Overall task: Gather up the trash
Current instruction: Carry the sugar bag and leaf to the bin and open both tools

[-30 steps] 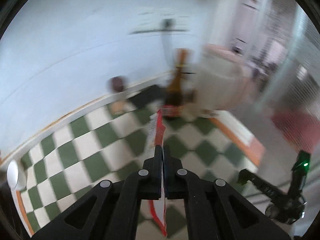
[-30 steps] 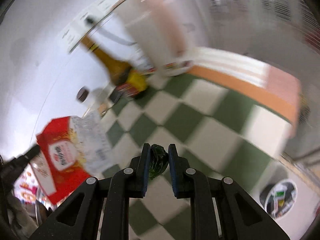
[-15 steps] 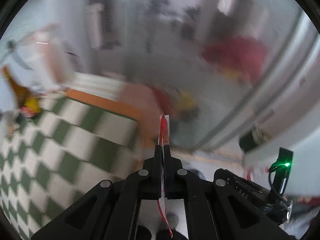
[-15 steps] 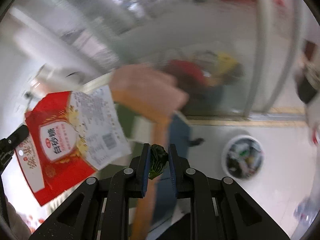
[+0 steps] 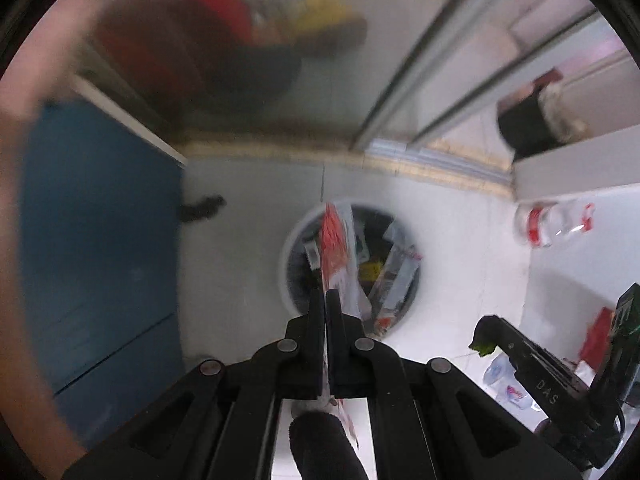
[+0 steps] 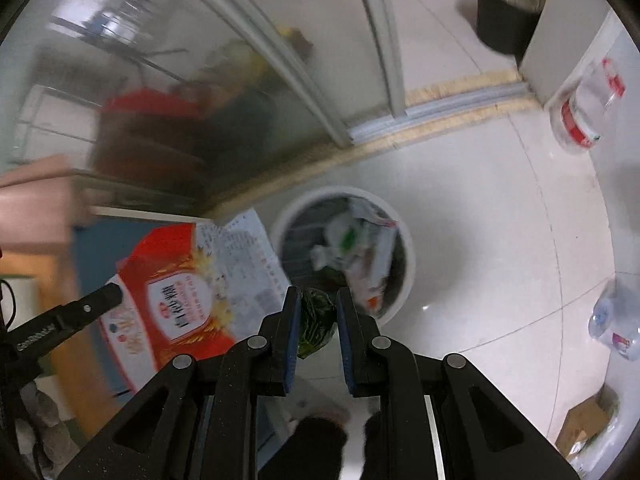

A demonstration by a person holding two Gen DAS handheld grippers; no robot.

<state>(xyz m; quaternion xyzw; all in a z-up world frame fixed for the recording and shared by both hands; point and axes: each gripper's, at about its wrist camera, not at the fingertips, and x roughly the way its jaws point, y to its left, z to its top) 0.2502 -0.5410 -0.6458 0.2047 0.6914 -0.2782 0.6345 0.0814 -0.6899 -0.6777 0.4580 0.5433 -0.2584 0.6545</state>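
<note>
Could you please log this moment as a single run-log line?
left claw: shut on red-and-white plastic sugar bag | right claw: shut on crumpled green wrapper | both above round white trash bin | release pending

Trash bin [image 6: 404, 280] on floor [image 6: 480, 216] below both grippers; plastic bottle [image 6: 580, 116] right of it

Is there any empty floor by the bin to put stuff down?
Yes: bare white floor lies between the trash bin and the clear bottles. The bin is crowded with wrappers, and the right corner holds another bottle and a cardboard box.
</note>
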